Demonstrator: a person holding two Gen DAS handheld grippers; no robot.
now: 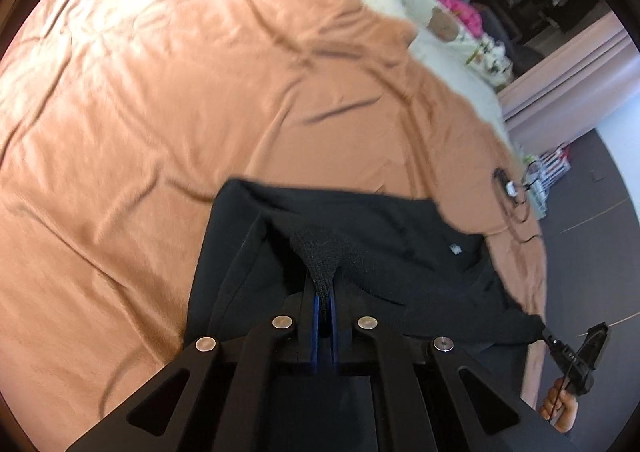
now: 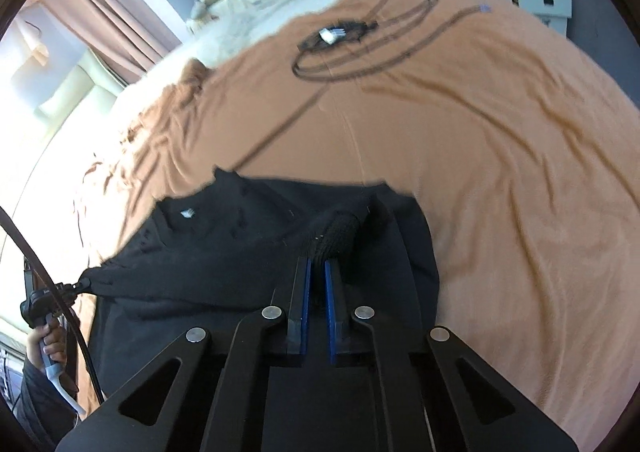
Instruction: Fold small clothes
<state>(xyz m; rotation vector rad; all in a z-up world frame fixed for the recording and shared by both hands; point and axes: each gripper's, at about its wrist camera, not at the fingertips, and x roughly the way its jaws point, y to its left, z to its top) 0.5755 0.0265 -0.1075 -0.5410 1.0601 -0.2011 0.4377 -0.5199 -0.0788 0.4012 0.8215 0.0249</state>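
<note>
step: both corners pinched | left gripper [image 1: 325, 284] and right gripper [image 2: 320, 252] clamp black garment [image 1: 380, 220] | next: fold toward 12 o'clock

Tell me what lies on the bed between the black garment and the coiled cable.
Only bare orange sheet, wrinkled, separates the black garment from the coiled cable, apart from one cable strand trailing down toward the garment's far edge. The right wrist view shows it best.

Daylight floods in from the window [image 2: 60, 64], blowing out the bed's [image 1: 120, 132] far edge to white. The sheet's folds cast soft shadows. Both fisheye views bend strongly toward dark rims, and motion blur smears the distant clutter.
</note>
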